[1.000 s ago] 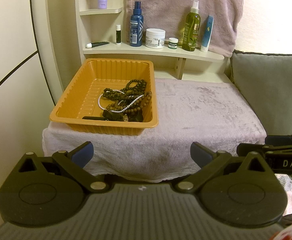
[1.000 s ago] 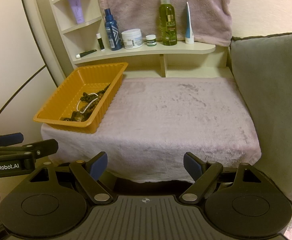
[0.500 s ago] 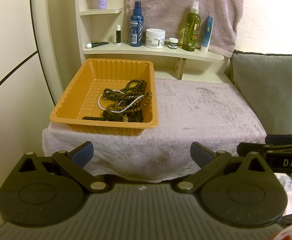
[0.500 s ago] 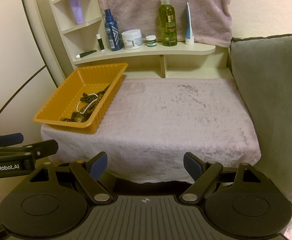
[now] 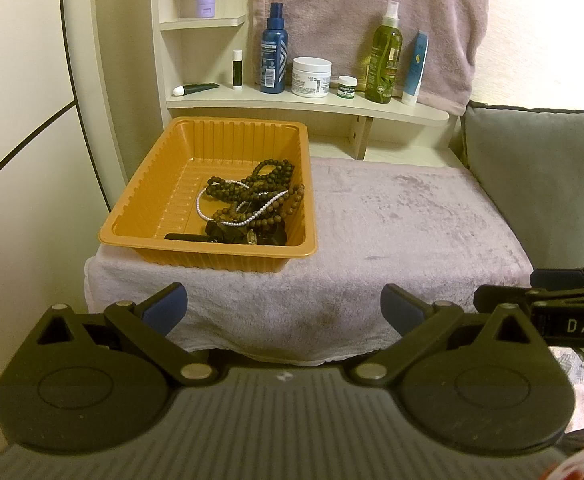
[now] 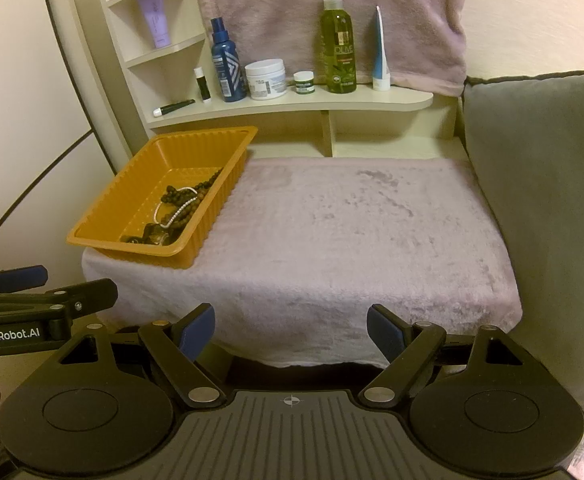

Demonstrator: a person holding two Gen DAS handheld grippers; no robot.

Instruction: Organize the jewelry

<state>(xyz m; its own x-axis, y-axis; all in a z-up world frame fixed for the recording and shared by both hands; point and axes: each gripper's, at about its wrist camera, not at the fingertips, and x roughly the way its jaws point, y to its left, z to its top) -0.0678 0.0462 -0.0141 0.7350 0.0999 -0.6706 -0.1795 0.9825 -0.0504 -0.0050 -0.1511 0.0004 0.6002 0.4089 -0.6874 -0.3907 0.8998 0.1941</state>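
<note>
We hold both tools side by side, short of a small table draped in a pale pink towel (image 6: 352, 232). Our left gripper (image 5: 283, 308) and right gripper (image 6: 290, 330) each have their blue-padded jaws spread wide, holding nothing. An orange tray (image 5: 143, 208) sits at the table's left end; inside it lies a tangle of dark bead strands (image 5: 263, 184) and a white pearl strand (image 5: 211, 216).

I see an orange ribbed tray (image 5: 139, 236), dark brown beads (image 5: 269, 178), a white pearl strand (image 5: 200, 204), a pale lilac towel (image 5: 404, 220), and a navy bottle (image 5: 272, 60).
</note>
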